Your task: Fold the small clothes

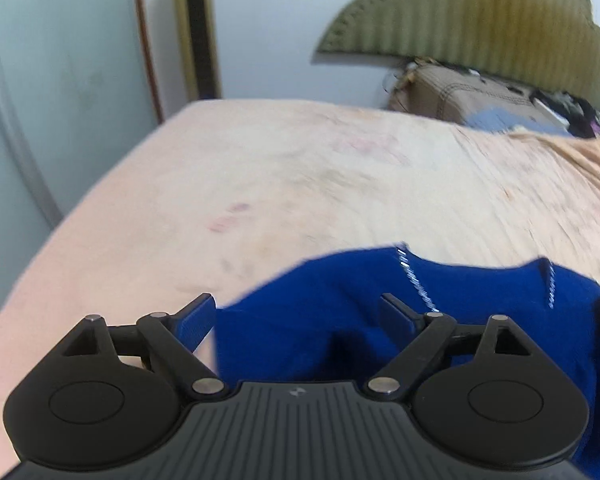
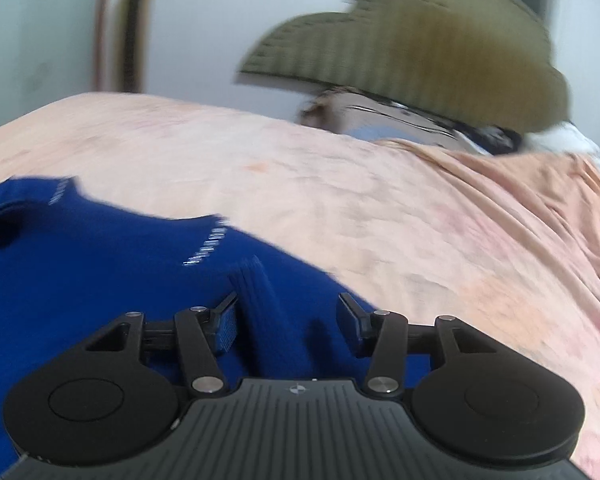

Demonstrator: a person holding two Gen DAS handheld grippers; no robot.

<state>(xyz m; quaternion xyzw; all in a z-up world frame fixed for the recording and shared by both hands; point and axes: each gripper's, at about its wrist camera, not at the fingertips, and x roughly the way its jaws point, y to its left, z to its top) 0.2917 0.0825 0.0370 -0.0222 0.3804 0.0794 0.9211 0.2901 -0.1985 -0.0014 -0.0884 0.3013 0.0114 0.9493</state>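
A small royal-blue garment (image 1: 320, 320) with white stitched lettering lies on a peach bedsheet (image 1: 260, 184). My left gripper (image 1: 298, 308) is open, its fingers spread over the garment's left edge, with nothing between them. In the right wrist view the same garment (image 2: 100, 272) fills the lower left. My right gripper (image 2: 288, 308) is open over the garment's right edge, and a ribbed blue cuff or fold (image 2: 256, 292) stands up between its fingers without being pinched.
The bedsheet (image 2: 420, 220) spreads far ahead and to the right, wrinkled at the right. An olive quilted headboard (image 1: 480, 20) and a tan box with clutter (image 1: 472, 92) stand behind the bed. A pale wall and a gold-framed upright unit (image 1: 196, 28) stand at the back left.
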